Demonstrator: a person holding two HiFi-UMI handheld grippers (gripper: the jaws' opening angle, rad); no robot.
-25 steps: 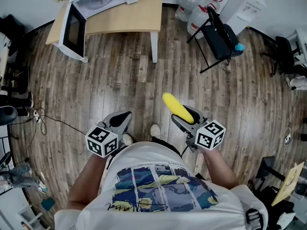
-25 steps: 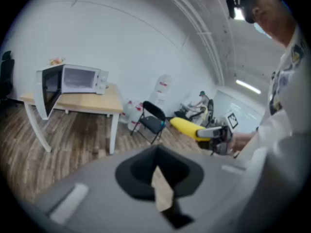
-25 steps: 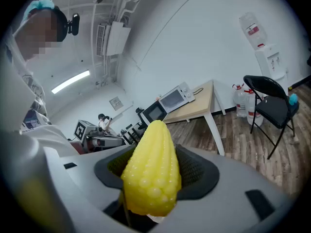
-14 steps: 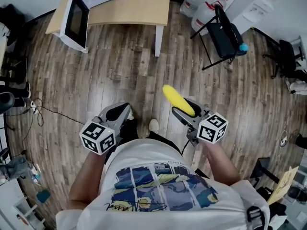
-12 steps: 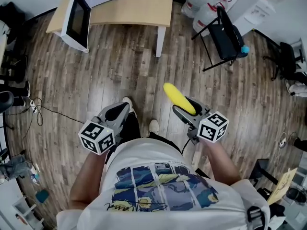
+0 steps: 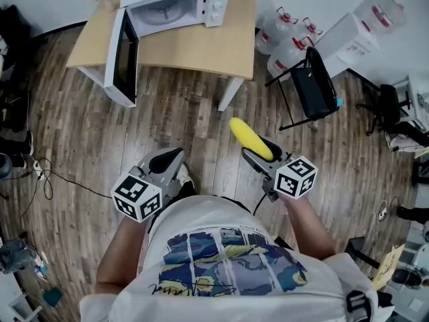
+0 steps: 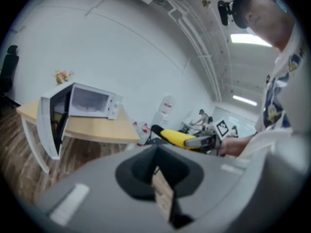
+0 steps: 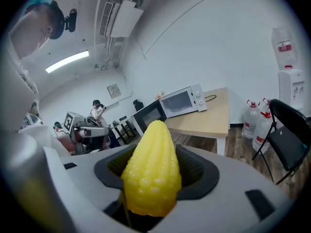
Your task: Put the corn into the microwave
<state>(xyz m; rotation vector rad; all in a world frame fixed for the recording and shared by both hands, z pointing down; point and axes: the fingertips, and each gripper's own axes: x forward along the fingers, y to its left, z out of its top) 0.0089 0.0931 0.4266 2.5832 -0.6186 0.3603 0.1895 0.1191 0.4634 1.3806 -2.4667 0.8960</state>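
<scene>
1. Our right claw (image 6: 260, 154) grips the yellow corn (image 6: 249, 138), holding it above the wooden floor (image 6: 167, 113).
2. Our left claw (image 6: 165, 161) is closed with nothing in it.
3. The microwave (image 6: 175, 4) stands on the counter (image 6: 201, 45) ahead, well apart from the corn, its door (image 6: 125, 56) swung open.

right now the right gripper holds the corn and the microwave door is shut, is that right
Not quite: the right gripper does hold the corn, but the microwave door stands open, as the head view shows.
</scene>
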